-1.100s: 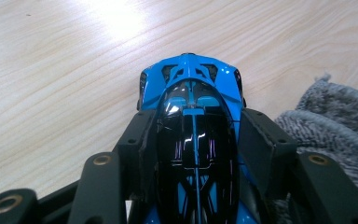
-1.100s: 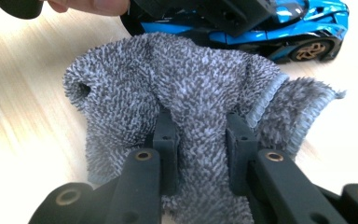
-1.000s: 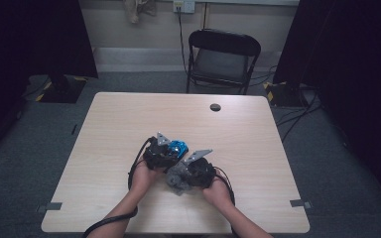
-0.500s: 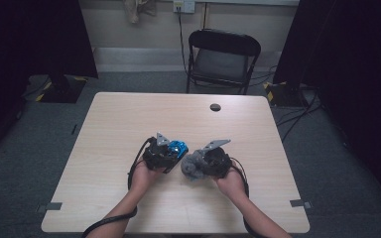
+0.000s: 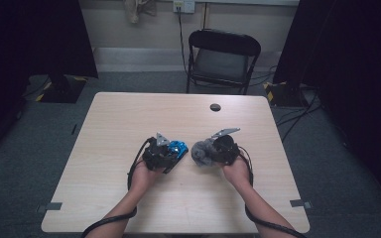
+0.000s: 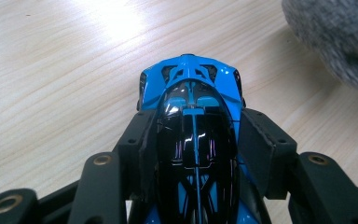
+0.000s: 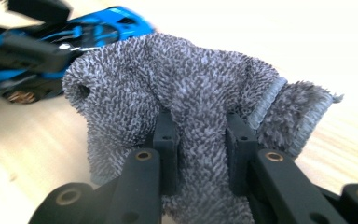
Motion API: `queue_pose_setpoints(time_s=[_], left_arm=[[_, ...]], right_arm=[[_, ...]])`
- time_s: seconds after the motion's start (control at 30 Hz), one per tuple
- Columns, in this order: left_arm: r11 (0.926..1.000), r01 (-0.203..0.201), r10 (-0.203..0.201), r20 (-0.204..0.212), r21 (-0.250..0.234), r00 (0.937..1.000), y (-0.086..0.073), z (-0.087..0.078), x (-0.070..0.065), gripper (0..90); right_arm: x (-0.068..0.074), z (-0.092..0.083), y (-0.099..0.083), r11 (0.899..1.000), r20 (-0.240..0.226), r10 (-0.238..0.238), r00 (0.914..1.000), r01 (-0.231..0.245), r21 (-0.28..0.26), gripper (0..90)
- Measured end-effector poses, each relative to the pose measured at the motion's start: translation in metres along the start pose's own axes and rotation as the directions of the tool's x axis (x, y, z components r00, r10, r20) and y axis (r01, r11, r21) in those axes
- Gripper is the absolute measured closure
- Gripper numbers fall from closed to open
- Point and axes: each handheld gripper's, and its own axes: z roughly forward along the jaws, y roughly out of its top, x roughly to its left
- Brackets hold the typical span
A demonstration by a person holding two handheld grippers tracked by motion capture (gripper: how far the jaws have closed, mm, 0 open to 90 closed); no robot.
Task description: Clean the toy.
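Observation:
A blue and black toy car (image 6: 196,135) sits between the jaws of my left gripper (image 6: 198,140), which is shut on its sides just above the wooden table (image 5: 129,124). In the high view the car (image 5: 178,148) pokes out of the left gripper (image 5: 171,154) near the table's middle. My right gripper (image 7: 200,140) is shut on a bunched grey terry cloth (image 7: 177,93). Seen from above, the cloth (image 5: 201,152) hangs at the front of the right gripper (image 5: 209,153), a short gap to the right of the car. The car (image 7: 74,32) lies beyond the cloth in the right gripper view.
A small black disc (image 5: 215,107) lies near the table's far edge. A black folding chair (image 5: 223,59) stands behind the table. Bare tabletop stretches to the left and along the front edge.
My right gripper has carried the grey cloth to the right and slightly up, away from the car it was against. The left gripper and the car have stayed put.

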Motion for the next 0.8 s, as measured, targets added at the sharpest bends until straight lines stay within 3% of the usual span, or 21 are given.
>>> queue_pose_setpoints(time_s=[0.43, 0.8], left_arm=[[0.9999, 0.001, -0.001, 0.003, -0.012, 1.0000, -0.002, 0.000, -0.001, 47.8], [0.9998, 0.003, -0.003, 0.006, -0.020, 1.0000, -0.003, 0.000, -0.001, 47.8]], right_arm=[[-0.020, 0.016, 0.007, 0.998, 0.058, 0.063, 0.9963, -0.063, 0.009, 71.4], [-0.012, 0.040, 0.013, 0.997, 0.082, 0.064, 0.9945, -0.067, 0.038, 71.3]])
